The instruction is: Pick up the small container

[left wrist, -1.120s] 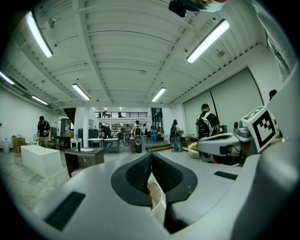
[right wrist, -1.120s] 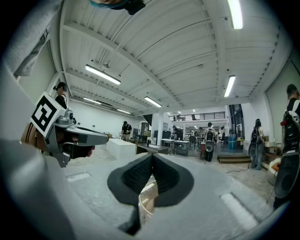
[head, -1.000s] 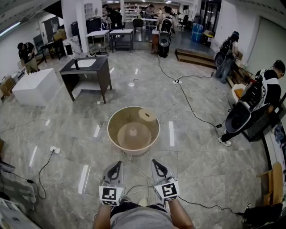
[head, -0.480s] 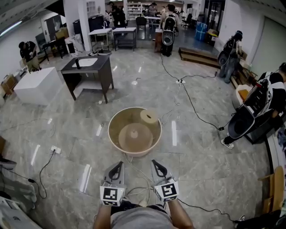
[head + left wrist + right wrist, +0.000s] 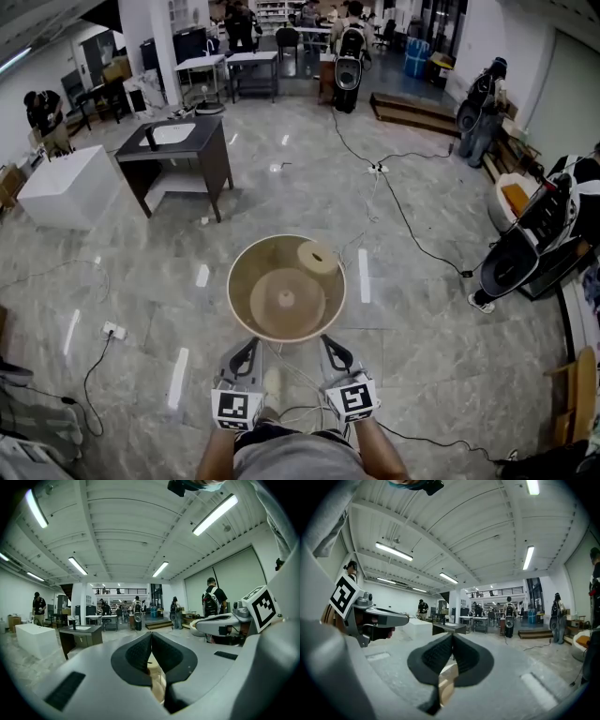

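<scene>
A big round beige tub (image 5: 240,302) stands on the marble floor in the head view. Inside it lie a wide, low round piece (image 5: 288,302) with a knob in its middle and a small beige cylinder-shaped container (image 5: 317,256) against the far right wall. My left gripper (image 5: 249,344) and right gripper (image 5: 327,342) hover side by side just short of the tub's near rim, both shut and empty. In the left gripper view the pads (image 5: 140,651) meet, with a beige surface (image 5: 157,684) below them. The right gripper view shows shut pads (image 5: 440,654) over the same beige (image 5: 447,680).
A dark desk with a sink (image 5: 174,150) and a white block (image 5: 62,184) stand at the far left. Cables (image 5: 403,225) run across the floor; a power strip (image 5: 112,330) lies left. People with backpacks (image 5: 530,239) are at the right, several more at the back.
Both grippers have advanced toward the tub, which now lies closer, right in front of their tips. The jaws stay shut.
</scene>
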Tool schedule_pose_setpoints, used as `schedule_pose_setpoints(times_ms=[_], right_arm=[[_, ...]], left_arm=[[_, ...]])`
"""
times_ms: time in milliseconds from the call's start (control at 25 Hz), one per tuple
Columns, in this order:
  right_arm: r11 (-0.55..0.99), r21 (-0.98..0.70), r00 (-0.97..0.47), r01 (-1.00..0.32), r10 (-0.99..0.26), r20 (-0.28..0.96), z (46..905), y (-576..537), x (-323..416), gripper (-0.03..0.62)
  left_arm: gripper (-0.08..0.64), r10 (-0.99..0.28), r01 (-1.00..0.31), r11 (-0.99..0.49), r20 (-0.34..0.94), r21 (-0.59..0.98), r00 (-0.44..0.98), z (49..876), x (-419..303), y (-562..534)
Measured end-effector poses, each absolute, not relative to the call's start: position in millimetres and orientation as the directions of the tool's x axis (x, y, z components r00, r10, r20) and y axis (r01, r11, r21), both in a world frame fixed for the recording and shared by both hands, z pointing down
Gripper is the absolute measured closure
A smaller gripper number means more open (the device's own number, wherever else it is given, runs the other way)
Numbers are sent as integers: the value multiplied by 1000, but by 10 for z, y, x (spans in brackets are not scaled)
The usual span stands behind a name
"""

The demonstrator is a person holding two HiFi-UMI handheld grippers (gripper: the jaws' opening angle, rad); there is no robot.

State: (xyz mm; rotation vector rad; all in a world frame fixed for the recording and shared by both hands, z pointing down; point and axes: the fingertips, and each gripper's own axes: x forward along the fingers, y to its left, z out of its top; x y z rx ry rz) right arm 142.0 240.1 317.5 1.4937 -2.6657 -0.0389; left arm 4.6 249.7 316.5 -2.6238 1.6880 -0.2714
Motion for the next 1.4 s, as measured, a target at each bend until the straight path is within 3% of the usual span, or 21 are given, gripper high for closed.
schedule_pose_setpoints(times_ms=[400, 840, 1200, 1400], right_arm=[[472, 68, -464, -879, -880, 101, 3134, 1103, 718, 591], [406, 109, -396, -907, -913, 102, 3255, 3, 572, 591], [441, 104, -417, -891, -889, 190, 3839, -850, 576, 591], [475, 74, -448, -877, -863, 232, 4403, -1175, 542, 591]], left_arm=[[541, -868, -868, -489, 143, -89, 475, 3113, -614, 1095], [541, -826, -826, -557, 149, -82, 543, 3276, -780, -104], [541, -819, -835, -549, 222, -33, 530, 3955, -666, -847], [541, -823, -865, -496, 280, 69, 494, 4432, -610, -1157]])
